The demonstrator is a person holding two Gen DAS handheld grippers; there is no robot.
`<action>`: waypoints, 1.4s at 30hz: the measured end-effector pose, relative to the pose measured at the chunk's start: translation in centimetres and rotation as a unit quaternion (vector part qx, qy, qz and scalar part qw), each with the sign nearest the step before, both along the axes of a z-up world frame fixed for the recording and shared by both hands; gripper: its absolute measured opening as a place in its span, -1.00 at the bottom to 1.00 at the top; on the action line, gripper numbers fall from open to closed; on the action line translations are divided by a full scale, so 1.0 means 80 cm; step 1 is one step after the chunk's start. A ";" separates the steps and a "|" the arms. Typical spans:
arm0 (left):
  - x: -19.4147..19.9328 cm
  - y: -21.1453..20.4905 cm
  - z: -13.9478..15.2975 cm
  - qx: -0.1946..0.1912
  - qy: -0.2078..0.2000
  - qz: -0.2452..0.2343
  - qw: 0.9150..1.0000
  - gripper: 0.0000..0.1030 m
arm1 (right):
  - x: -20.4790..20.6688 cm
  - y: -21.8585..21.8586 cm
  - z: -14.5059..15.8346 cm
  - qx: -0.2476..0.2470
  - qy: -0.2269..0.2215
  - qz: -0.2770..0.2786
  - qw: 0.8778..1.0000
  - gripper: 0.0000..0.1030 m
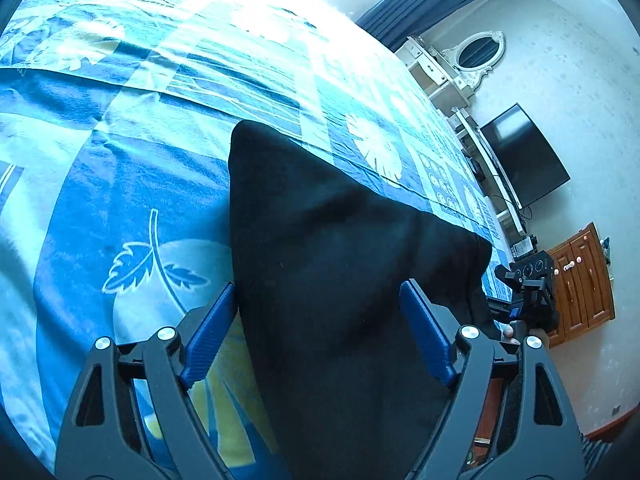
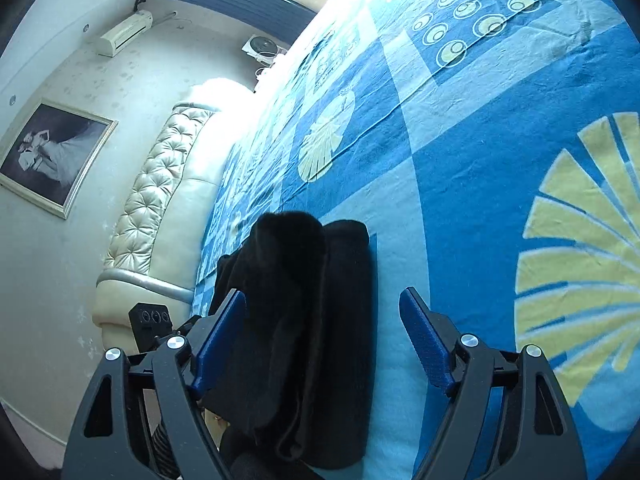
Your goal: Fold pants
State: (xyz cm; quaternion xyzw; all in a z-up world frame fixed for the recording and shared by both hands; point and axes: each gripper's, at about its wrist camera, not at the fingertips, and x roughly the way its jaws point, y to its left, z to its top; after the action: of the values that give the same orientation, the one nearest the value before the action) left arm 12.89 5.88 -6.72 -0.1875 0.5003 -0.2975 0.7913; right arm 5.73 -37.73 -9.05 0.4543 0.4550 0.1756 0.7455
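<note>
the black soft fabric pants point(image 2: 308, 336) lie in a folded bundle on the blue patterned bedspread point(image 2: 480, 200), near its edge. the left gripper point(image 1: 320, 334) and right gripper point(image 2: 322, 338) both stand released, clamping nothing. the folding looks nearly done, perhaps only tidying left.

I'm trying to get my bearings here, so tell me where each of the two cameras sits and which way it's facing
Left wrist: sits on the left gripper, looks down across the black pants on the blue bedspread toward a television; its open blue fingers show.
Right wrist: sits on the right gripper, looks toward a tufted headboard; its open fingers show.
Shared: pants, bedspread, the opposite gripper.
</note>
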 end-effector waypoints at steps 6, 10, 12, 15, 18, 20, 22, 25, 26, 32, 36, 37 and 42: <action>0.042 -0.007 -0.026 -0.012 0.041 -0.004 0.999 0.59 | 0.042 0.022 -0.011 0.019 -0.004 0.024 1.000 0.52; 0.045 -0.021 -0.026 0.016 0.035 -0.020 0.999 -0.05 | 0.045 0.052 -0.014 -0.035 0.007 0.061 0.998 0.03; 0.044 -0.020 -0.021 0.019 0.029 -0.018 0.999 -0.21 | 0.038 0.052 -0.014 -0.030 0.002 0.048 0.998 -0.14; 0.045 -0.017 -0.009 0.022 0.021 -0.016 0.999 -0.37 | 0.033 0.053 -0.002 -0.029 -0.015 0.037 0.999 -0.25; 0.053 -0.013 0.003 0.024 0.012 -0.005 1.000 -0.44 | 0.041 0.058 0.010 -0.023 -0.032 0.035 0.999 -0.31; 0.064 -0.009 0.012 0.037 -0.002 0.004 0.999 -0.44 | 0.057 0.065 0.014 -0.024 -0.039 0.038 0.998 -0.31; 0.082 -0.002 0.018 0.046 -0.003 0.013 0.999 -0.44 | 0.078 0.073 0.017 -0.025 -0.046 0.039 0.998 -0.32; 0.114 0.008 0.025 0.062 -0.010 0.025 0.998 -0.44 | 0.116 0.084 0.017 -0.006 -0.059 0.030 0.998 -0.32; 0.125 0.010 0.026 0.071 -0.014 0.028 0.997 -0.44 | 0.130 0.089 0.016 -0.003 -0.063 0.029 0.998 -0.32; 0.174 0.024 0.001 0.093 0.008 0.041 0.995 -0.42 | 0.175 0.093 -0.026 0.006 -0.025 0.020 0.999 -0.32; 0.167 0.022 -0.003 0.095 -0.014 0.034 0.995 -0.37 | 0.170 0.082 -0.052 0.045 -0.022 0.011 0.999 -0.33; 0.164 0.022 -0.004 0.097 -0.021 0.033 0.994 -0.36 | 0.168 0.081 -0.053 0.044 -0.024 0.012 0.999 -0.33; 0.164 0.031 -0.011 0.071 -0.019 0.038 0.997 -0.32 | 0.169 0.083 -0.053 0.045 -0.025 0.013 0.999 -0.33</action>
State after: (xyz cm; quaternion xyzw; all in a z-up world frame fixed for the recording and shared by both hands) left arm 26.03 8.33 -7.58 -0.1437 0.4978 -0.2346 0.8225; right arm 19.27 -31.12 -13.32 0.4772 0.4338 0.2164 0.7330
